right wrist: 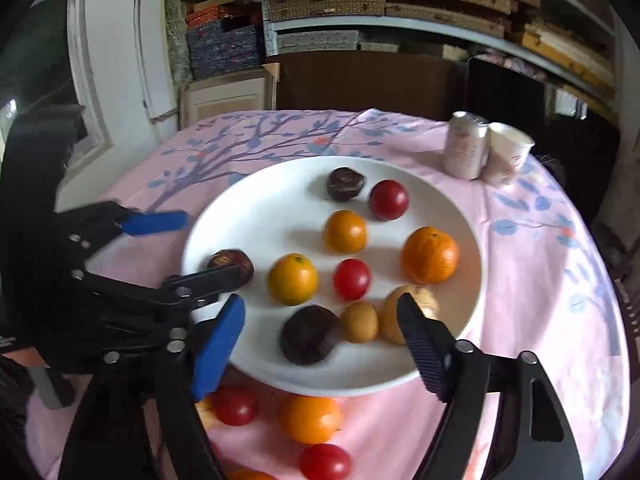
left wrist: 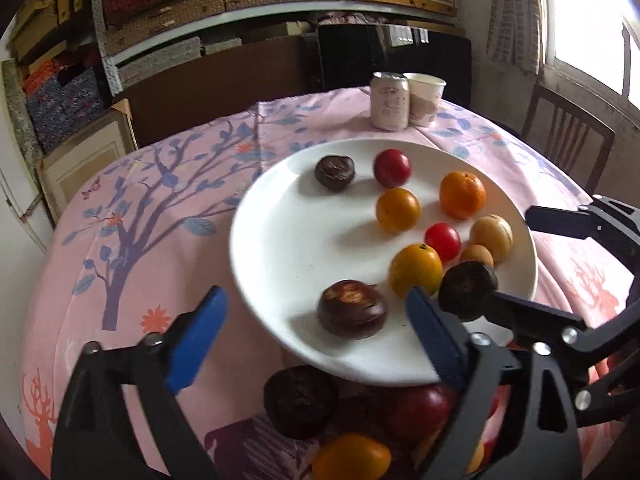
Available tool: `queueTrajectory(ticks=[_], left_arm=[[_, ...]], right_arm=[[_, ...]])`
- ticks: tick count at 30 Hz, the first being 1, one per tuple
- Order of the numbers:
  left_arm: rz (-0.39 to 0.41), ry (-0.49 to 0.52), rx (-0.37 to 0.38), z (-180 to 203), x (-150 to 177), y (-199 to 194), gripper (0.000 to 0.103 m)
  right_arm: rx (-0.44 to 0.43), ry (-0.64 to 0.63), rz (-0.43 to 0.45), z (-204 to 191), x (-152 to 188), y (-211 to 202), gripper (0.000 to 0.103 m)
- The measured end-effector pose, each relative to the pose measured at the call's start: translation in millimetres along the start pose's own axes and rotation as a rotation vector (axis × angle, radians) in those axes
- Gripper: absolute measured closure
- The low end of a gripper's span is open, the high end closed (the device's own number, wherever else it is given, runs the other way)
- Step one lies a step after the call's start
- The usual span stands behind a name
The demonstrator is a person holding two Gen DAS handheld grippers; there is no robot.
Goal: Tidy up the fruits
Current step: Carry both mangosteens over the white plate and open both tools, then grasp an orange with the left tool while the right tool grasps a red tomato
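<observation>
Right wrist view: both grippers [right wrist: 320, 332] [left wrist: 316, 328] gape empty; tomato [right wrist: 235, 406] off plate's [right wrist: 256, 208] near edge looks slick, soft — pinch its middle gently.

orange fruit [right wrist: 248, 475] cut off, plate [left wrist: 280, 208] rim blurred

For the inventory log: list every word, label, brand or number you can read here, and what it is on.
No text can be read.
Can: pale printing, too blurred to read.
Paper cup: a faint printed pattern, no legible words.
Tablecloth: only tree, leaf and deer pictures, no lettering.
</observation>
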State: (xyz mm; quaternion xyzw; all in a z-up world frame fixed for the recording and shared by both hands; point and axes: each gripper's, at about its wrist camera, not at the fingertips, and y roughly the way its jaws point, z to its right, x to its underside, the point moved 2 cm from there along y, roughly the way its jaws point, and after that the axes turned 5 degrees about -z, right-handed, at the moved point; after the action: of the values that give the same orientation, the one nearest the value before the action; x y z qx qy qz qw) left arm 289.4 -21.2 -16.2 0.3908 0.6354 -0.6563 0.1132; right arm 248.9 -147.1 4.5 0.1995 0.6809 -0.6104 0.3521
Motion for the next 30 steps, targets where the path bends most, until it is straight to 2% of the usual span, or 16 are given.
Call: queueTrajectory(ticks=[2, 5, 8, 10, 14, 17, 20, 23, 25, 26, 27, 28, 29, 30], left_arm=[[-0.001, -0.002, 0.028, -4, 3, -7, 0.005], [-0.008, -0.037, 0.027, -12, 15, -24, 0.005], [-0.057, -0.052, 0.030, -17, 38, -41, 0.005], [-0.084, -0.047, 0.027, -17, 57, -51, 0.005], [-0.122, 0.018, 0.023, -8, 85, -61, 0.005], [-0.120, 0.052, -0.017, -3, 90, -58, 0.005], [-0.125, 0.043, -0.005, -2, 87, -49, 0.005], [-0.138, 0.026, -0.009, -1, 81, -34, 0.005], [-0.139, 0.028, 0.004, 0, 78, -28, 0.005], [-0.154, 0.015, 0.033, -2, 77, -24, 0.020], [-0.187, -0.011, 0.085, -3, 78, -19, 0.039], [-0.216, -0.050, 0.135, -6, 80, -14, 0.054], [-0.182, -0.051, 0.136, -6, 80, -18, 0.062], [-0.194, -0.022, 0.133, -2, 82, -17, 0.062]], right_arm=[[-0.017, -0.027, 0.014, 1, 4, -7, 0.011], [-0.020, -0.017, 0.018, 7, 14, -28, 0.010], [-0.014, -0.010, 0.044, 15, 35, -56, 0.004], [0.013, 0.010, 0.019, 21, 53, -65, 0.004], [0.008, 0.038, -0.050, 30, 86, -76, 0.004], [0.012, 0.021, -0.049, 31, 99, -82, 0.004], [0.002, 0.000, -0.069, 27, 106, -75, 0.004], [0.072, -0.044, -0.092, 19, 111, -60, 0.004], [0.063, -0.087, -0.144, 11, 114, -49, 0.005], [0.064, -0.105, -0.167, 8, 114, -45, 0.008], [0.056, -0.120, -0.182, 5, 114, -41, 0.024], [0.026, -0.140, -0.196, 1, 115, -39, 0.034], [-0.020, -0.154, -0.190, -3, 115, -40, 0.057], [-0.026, -0.161, -0.187, -5, 115, -40, 0.075]])
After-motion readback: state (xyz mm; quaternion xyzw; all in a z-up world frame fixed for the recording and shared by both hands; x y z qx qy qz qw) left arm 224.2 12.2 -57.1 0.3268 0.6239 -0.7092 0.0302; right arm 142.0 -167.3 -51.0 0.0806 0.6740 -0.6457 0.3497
